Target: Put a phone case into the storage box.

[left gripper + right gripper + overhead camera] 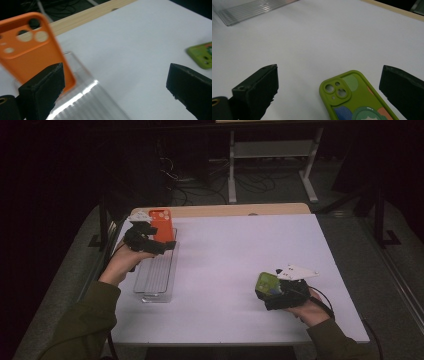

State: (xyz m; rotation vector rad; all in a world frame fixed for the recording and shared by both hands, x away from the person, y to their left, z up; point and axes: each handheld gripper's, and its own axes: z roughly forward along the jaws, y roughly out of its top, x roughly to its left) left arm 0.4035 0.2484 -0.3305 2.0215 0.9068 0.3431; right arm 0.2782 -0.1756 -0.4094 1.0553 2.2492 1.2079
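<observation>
Tray (pixel 156 292): clear, ribbed, long and narrow, set on the table (pixel 235 255) near its left edge, lengthwise from near to far. It is taken as the landmark for all entries below.

Orange case (pixel 162 225): a phone case with camera cut-outs, stood tilted at the far end of the tray, cut-outs uppermost. In the left gripper view it (pixel 32 47) is seen leaning, its lower edge down in the tray's (pixel 85 100) far end, slightly blurred.

Left gripper (pixel 150 240): held in the left hand (pixel 122 262) over the far half of the tray, just beside the orange case. Its jaws are spread wide apart; in the left gripper view the case is seen behind the left-hand jaw, and whether that jaw touches it cannot be told. Nothing is clamped.

Green case (pixel 266 282): laid flat on the table, well to the right of the tray and nearer the front edge. In the right gripper view its (pixel 354 100) back is shown, with camera holes and a coloured cartoon print.

Right gripper (pixel 272 292): held in the right hand (pixel 310 312) at the green case, far right of the tray. Its jaws are wide apart, one to each side of the case, which is not gripped.
</observation>
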